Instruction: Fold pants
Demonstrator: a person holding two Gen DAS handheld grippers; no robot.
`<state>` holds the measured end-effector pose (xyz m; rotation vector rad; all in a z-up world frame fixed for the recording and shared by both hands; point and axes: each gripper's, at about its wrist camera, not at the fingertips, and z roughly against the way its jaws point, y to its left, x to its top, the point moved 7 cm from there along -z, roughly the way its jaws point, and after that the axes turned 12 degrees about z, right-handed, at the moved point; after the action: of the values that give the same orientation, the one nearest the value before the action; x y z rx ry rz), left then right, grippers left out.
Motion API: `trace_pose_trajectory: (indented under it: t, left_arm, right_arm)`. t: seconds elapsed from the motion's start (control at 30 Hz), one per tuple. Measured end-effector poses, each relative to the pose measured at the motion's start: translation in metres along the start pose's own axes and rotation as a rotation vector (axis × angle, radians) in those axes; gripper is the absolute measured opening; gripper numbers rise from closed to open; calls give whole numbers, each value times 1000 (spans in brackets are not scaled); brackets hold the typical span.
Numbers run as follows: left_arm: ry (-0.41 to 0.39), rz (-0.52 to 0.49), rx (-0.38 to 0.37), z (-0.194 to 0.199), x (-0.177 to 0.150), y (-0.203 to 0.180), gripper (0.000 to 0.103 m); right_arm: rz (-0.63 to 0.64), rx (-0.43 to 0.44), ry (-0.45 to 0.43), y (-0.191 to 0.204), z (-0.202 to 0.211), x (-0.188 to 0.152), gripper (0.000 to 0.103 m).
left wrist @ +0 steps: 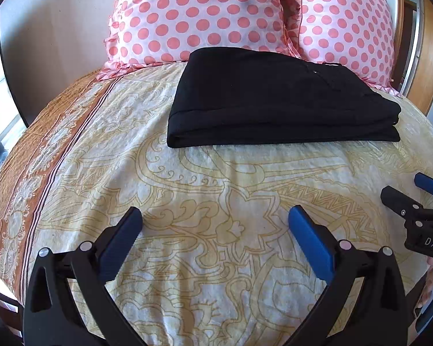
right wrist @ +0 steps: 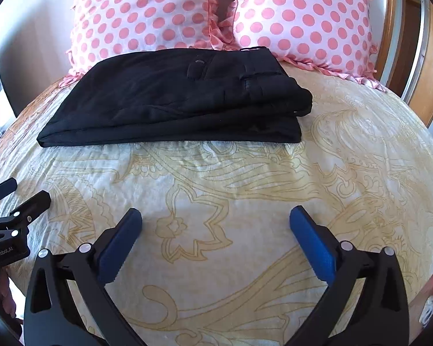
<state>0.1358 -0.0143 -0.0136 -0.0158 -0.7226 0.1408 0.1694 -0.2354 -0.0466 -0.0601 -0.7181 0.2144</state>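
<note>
Bed: a cream bedspread (left wrist: 216,178) with gold swirls fills the lower frame.
Pillows: two pink dotted pillows (right wrist: 147,14) at the top.
Wall: pale wall (left wrist: 57,28), upper left.
Door: wooden door (right wrist: 404,40), upper right.
Light: bright daylight, left edge.

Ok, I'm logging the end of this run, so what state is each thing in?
pants: folded into a flat stack, lying on the bed near the pillows, not held.
left gripper: open, empty, over the bedspread.
right gripper: open, empty, apart from the pants.
pillows: two, propped upright side by side at the head of the bed.
</note>
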Motion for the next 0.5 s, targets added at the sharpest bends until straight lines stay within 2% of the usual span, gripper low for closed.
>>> trace_pose_trajectory:
  t: [0.5]
  left_arm:
    - [41,26,26,-1,1,1,101]
  right_arm:
    - [20,11,-18,0,0,1,102]
